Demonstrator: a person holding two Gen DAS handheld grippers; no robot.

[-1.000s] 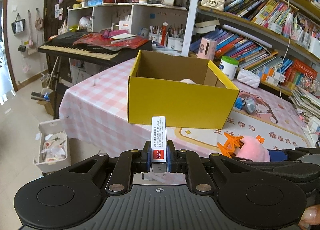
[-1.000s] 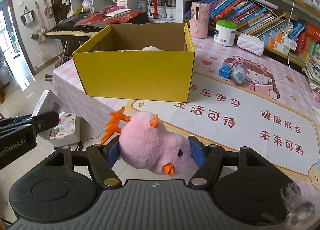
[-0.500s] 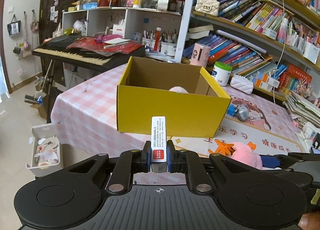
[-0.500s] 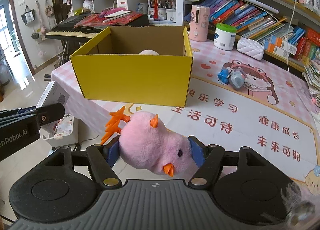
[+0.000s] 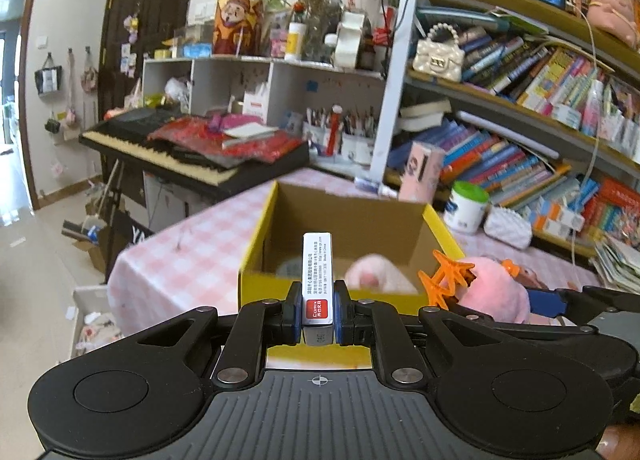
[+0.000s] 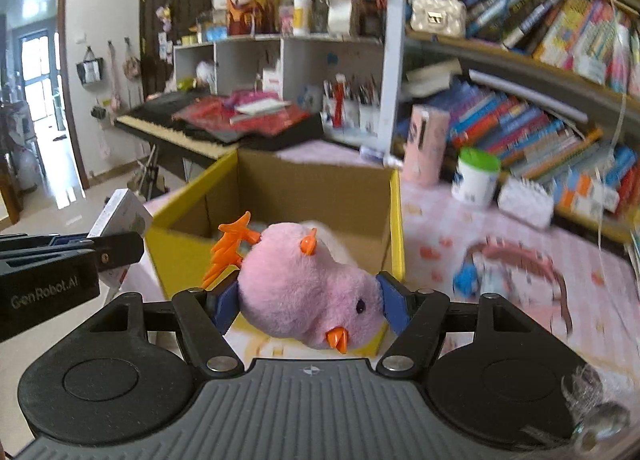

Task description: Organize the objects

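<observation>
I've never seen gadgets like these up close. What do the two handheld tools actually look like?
Both are matte black plastic. Each has a ribbed grey-black base flanked by two round discs, with angled link arms joined by silver rivets running to two fingers faced with blue pads. A small white crosshair mark sits at the base's front edge. The left tool carries pale "GenRobot.AI" lettering on its side, readable from the right tool camera.

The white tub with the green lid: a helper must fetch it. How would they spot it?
Find the yellow box on the pink checked table. Beyond its far right corner, before the lowest bookshelf, stands the white tub, between a tall pink carton and a white quilted pouch. Only it has a green lid.
</observation>
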